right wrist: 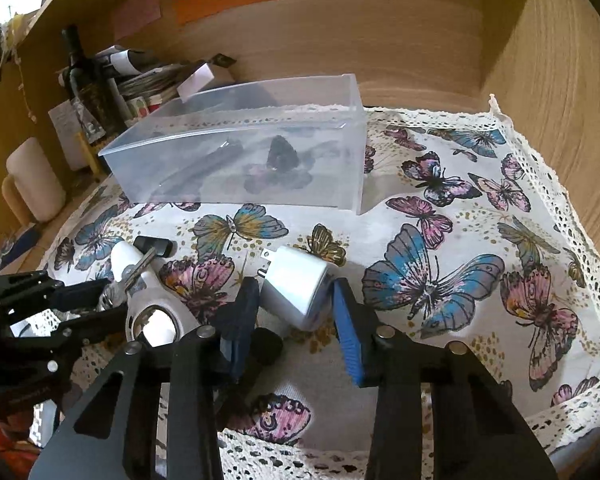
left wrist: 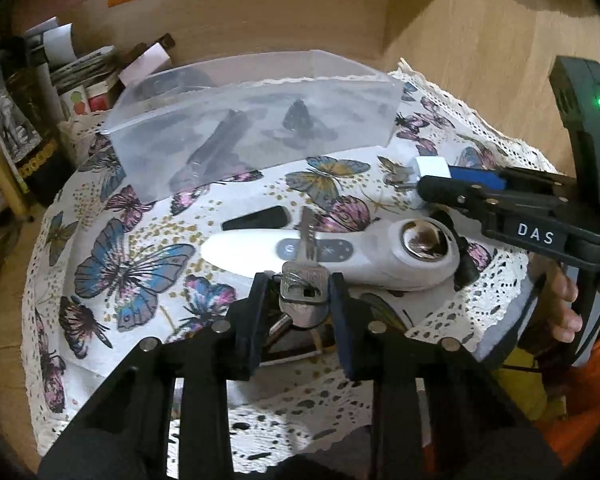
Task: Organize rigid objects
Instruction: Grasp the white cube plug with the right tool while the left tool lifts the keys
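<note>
A bunch of silver keys (left wrist: pixel 303 280) sits between the fingers of my left gripper (left wrist: pixel 298 290), which is shut on it above a white handheld device (left wrist: pixel 340 254) lying on the butterfly cloth (left wrist: pixel 132 264). My right gripper (right wrist: pixel 296 292) is shut on a white charger plug (right wrist: pixel 296 286), held just above the cloth; it also shows in the left wrist view (left wrist: pixel 430 168). A clear plastic box (right wrist: pixel 240 152) stands behind, holding a dark rod and a small black object. A black cap (left wrist: pixel 256 218) lies by the device.
Wooden walls (right wrist: pixel 420 40) enclose the back and right. A bottle (right wrist: pixel 84 80), papers and a cream cylinder (right wrist: pixel 36 178) crowd the far left. A small black knob (right wrist: pixel 266 346) lies under my right gripper. The cloth's lace edge (right wrist: pixel 540 184) runs along the right wall.
</note>
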### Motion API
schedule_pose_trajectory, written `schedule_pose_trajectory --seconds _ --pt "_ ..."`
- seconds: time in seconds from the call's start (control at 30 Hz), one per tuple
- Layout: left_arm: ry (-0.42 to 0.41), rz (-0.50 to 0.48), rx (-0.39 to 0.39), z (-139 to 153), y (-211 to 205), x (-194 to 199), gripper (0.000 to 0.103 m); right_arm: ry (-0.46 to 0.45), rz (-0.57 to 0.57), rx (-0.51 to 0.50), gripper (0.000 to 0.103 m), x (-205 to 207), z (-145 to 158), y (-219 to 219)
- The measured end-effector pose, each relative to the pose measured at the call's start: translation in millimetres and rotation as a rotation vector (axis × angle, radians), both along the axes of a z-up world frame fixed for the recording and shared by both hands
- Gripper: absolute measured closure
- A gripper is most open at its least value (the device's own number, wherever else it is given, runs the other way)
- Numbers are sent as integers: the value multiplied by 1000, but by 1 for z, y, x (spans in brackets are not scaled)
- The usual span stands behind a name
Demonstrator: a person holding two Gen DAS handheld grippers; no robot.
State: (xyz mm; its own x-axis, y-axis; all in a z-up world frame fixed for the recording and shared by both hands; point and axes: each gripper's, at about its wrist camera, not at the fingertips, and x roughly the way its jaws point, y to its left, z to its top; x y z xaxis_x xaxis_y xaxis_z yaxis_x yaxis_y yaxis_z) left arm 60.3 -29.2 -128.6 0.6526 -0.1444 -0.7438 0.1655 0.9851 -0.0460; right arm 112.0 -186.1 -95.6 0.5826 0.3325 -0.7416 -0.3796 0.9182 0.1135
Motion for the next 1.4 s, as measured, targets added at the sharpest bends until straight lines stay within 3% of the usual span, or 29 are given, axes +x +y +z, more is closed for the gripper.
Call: schedule_pose_trajectory --seconds 0.17,0.2,0.23,0.67,0.73,0.8,0.83,0.9,0.97,1.0,1.03,1.2,1.4 --pt "-36 21 -15 14 11 1 75 -24 -22 8 75 1 8 -5" --pt "-42 26 -18 16 13 2 75 -31 -29 10 93 2 10 -6" --pt "-47 30 -18 19 14 3 75 -28 -26 14 95 3 11 -7" --pt "-159 79 -33 67 37 16 75 -68 -26 21 96 8 29 -13" --pt "-177 86 -37 75 42 19 75 -56 -30 8 89 10 28 -12" --pt "-195 94 -44 83 47 24 75 -48 -30 -3 54 13 24 -12" --pt "-203 97 -43 86 48 26 75 -44 -30 -3 48 14 22 -12" --pt "-220 104 -44 93 53 31 75 -25 -16 -18 45 17 17 -8" --pt "-225 108 -51 97 56 39 75 -3 -12 -45 52 22 9 -4" --pt "-225 111 -56 99 58 43 75 14 -7 -56 69 26 5 -1" --pt "-226 113 -59 101 60 46 75 32 -5 -67 76 30 1 0" --pt "-224 127 -66 107 70 67 75 10 -17 -37 77 31 9 -3" --pt "-193 131 -69 105 77 98 75 -91 -32 2 77 32 47 -3"
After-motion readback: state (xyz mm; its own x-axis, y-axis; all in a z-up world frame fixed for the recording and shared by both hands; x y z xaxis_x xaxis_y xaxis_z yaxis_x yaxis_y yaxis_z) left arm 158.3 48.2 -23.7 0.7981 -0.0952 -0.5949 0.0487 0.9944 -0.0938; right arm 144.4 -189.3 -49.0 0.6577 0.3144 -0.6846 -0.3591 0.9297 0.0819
